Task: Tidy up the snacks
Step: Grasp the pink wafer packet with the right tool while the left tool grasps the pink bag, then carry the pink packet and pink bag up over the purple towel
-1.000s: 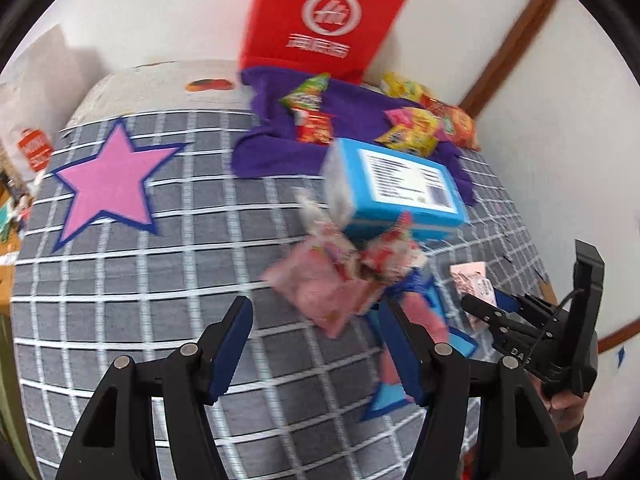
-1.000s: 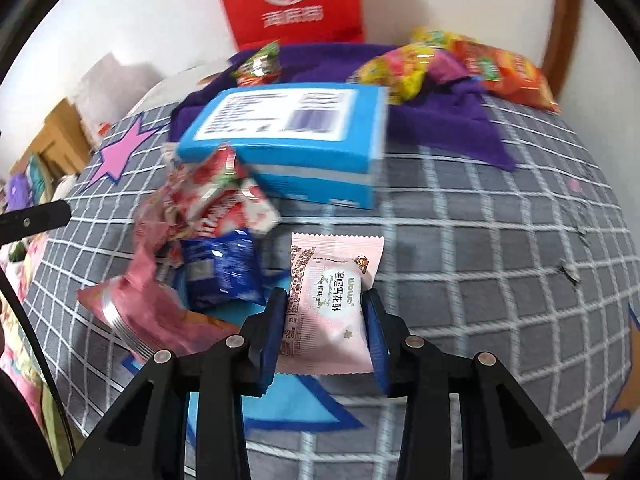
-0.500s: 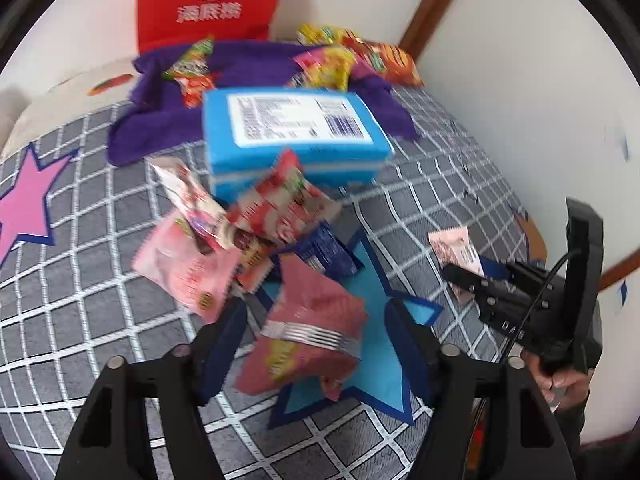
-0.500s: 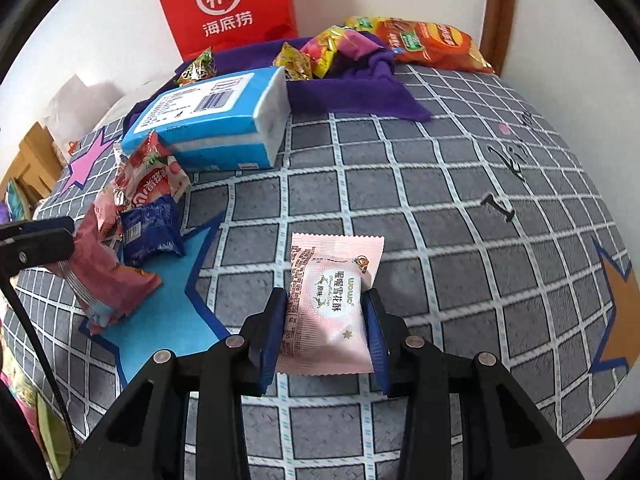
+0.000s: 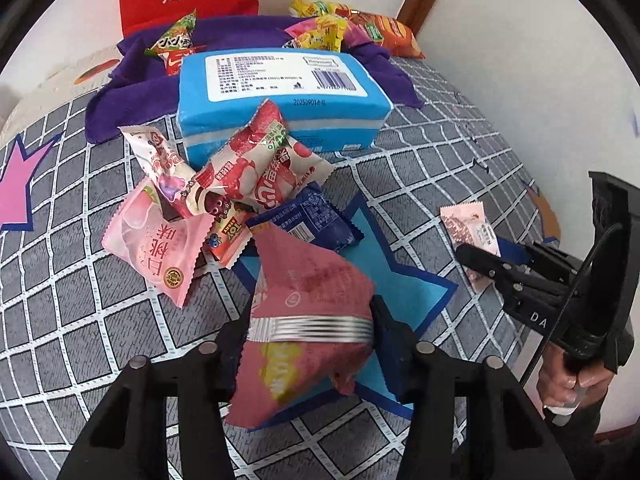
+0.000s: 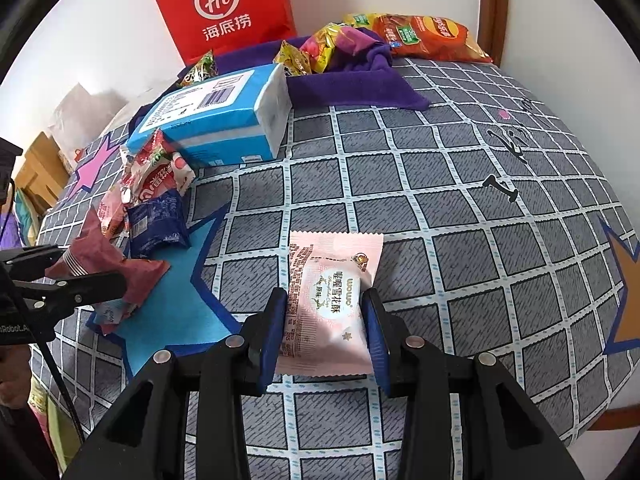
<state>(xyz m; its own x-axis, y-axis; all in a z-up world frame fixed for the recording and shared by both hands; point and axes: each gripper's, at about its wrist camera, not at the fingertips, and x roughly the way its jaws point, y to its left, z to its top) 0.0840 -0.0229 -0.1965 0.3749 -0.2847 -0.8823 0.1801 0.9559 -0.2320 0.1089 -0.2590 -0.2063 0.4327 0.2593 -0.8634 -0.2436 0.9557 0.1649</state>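
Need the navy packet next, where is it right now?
In the left wrist view the navy blue snack packet lies on the blue star of the bedspread, just beyond the dark pink bag in the left claw, under the red-and-white strawberry packet.

A home bedroom: a bed under a grey checked cover with coloured stars fills the corner, hard against plain white walls and a wooden door frame. A red paper shopping bag leans on the wall beside a purple towel.
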